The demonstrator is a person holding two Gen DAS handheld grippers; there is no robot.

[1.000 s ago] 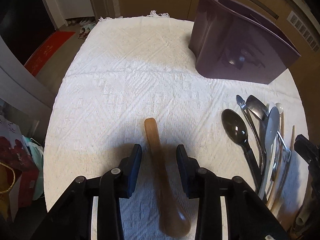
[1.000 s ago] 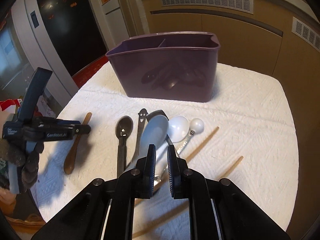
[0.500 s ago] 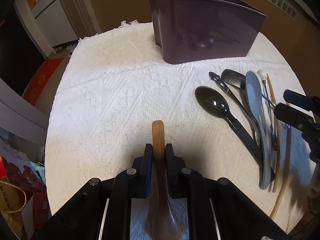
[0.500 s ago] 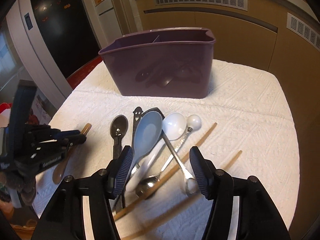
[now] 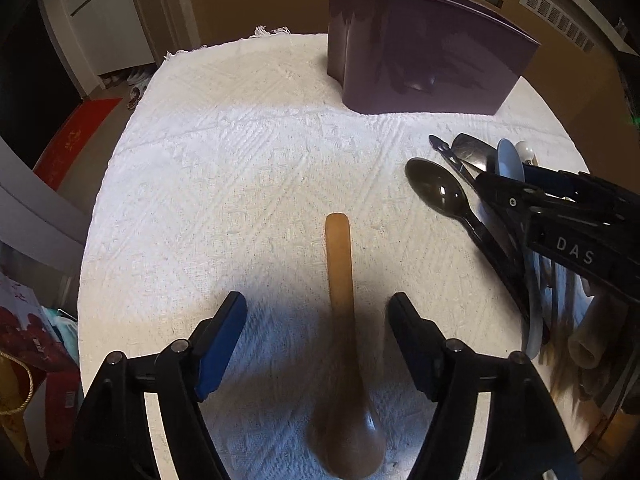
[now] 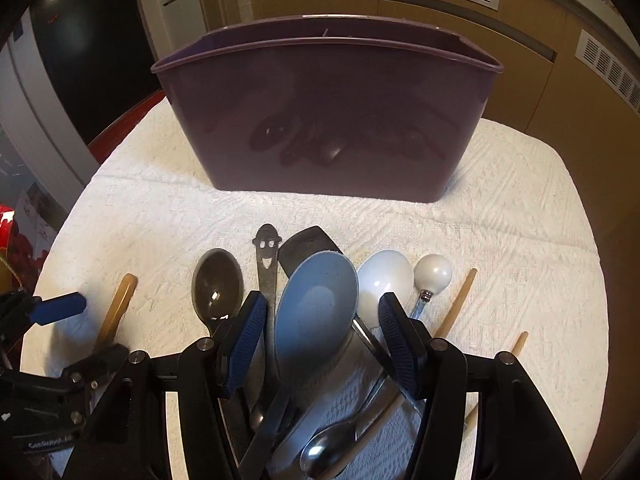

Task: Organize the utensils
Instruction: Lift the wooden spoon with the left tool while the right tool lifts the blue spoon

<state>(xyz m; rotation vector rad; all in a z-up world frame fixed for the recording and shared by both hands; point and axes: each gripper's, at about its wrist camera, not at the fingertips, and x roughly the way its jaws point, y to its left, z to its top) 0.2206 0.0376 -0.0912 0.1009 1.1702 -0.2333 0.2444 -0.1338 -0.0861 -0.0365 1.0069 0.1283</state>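
A brown wooden spoon (image 5: 341, 304) lies on the white cloth, handle pointing away. My left gripper (image 5: 318, 314) is open, its fingers either side of the handle, not touching it. A purple utensil holder (image 6: 328, 116) stands at the back; it also shows in the left wrist view (image 5: 424, 60). My right gripper (image 6: 322, 322) is open and low over a pile of utensils, straddling a blue spoon (image 6: 312, 312). A dark spoon (image 6: 218, 284), a smiley-handled utensil (image 6: 267, 256), white spoons (image 6: 386, 280) and chopsticks (image 6: 456, 304) lie alongside.
The white textured cloth (image 5: 240, 160) covers a round table whose edges drop off left and front. The right gripper's body (image 5: 560, 216) reaches over the utensil pile in the left wrist view. Red bags (image 5: 28, 344) sit on the floor at left. Wooden cabinets stand behind.
My left gripper was shut on the wooden spoon's handle half a second ago and has now opened wide. My right gripper has moved forward and down over the utensil pile.
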